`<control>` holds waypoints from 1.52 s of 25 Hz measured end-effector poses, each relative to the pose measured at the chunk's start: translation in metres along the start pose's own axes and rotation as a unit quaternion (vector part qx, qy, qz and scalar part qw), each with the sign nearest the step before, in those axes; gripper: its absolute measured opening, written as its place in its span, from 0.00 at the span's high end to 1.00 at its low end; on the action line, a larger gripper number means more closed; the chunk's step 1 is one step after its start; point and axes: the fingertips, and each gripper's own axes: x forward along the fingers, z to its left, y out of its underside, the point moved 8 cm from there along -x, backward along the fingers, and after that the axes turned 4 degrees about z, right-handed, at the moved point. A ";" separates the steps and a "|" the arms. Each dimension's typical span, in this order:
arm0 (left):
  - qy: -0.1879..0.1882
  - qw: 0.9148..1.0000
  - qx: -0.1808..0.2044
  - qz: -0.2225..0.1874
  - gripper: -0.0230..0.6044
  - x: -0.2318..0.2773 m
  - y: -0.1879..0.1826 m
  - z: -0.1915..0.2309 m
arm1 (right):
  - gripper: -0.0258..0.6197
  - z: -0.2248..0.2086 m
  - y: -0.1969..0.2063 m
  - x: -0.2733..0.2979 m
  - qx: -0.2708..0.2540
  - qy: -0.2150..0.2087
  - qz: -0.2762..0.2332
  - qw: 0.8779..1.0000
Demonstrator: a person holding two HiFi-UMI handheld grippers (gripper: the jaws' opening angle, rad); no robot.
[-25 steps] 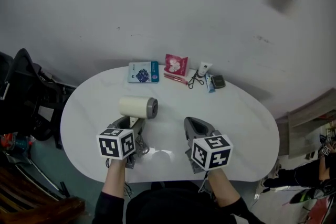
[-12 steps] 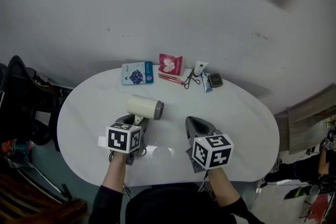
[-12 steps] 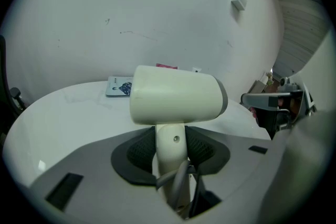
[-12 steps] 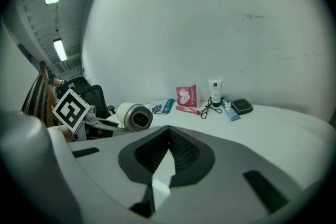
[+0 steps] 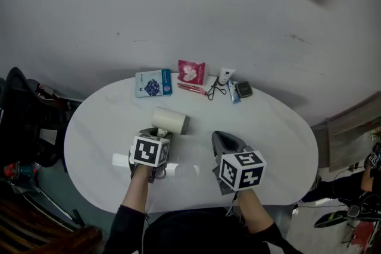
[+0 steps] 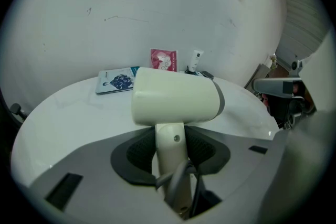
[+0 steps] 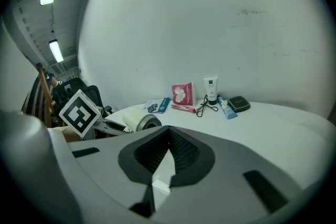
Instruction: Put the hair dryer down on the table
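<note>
A cream hair dryer [image 5: 170, 121] with a grey nozzle end hangs over the left-middle of the white oval table [image 5: 280, 140]. My left gripper [image 5: 156, 135] is shut on its handle; in the left gripper view the handle [image 6: 170, 147] stands between the black pads [image 6: 137, 152], with the barrel [image 6: 176, 97] lying crosswise above and a grey cord trailing toward the camera. I cannot tell whether the dryer touches the table. My right gripper [image 5: 224, 141] rests to the right, pads meeting at the tips [image 7: 169, 131], nothing held. From the right gripper view the dryer [image 7: 137, 120] shows at left.
Along the table's far edge lie a blue packet [image 5: 153, 82], a red packet [image 5: 191, 71], a white tube [image 5: 225, 76], an eyelash curler [image 5: 215, 91] and a dark compact [image 5: 244, 90]. A black chair [image 5: 24, 119] stands off the table's left end. A white wall is behind.
My left gripper has carried the hair dryer to the right, nearer the table's middle and the right gripper. The right gripper has stayed where it was.
</note>
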 end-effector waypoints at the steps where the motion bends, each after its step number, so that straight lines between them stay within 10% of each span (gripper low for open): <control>1: 0.000 1.000 0.001 0.006 0.69 0.002 -0.001 -0.001 | 0.96 -0.001 0.000 0.001 0.001 0.000 0.002 1.000; 38: -0.017 0.996 0.012 0.082 0.67 0.032 -0.009 0.007 | 0.96 -0.003 0.003 0.035 -0.016 -0.026 0.042 0.999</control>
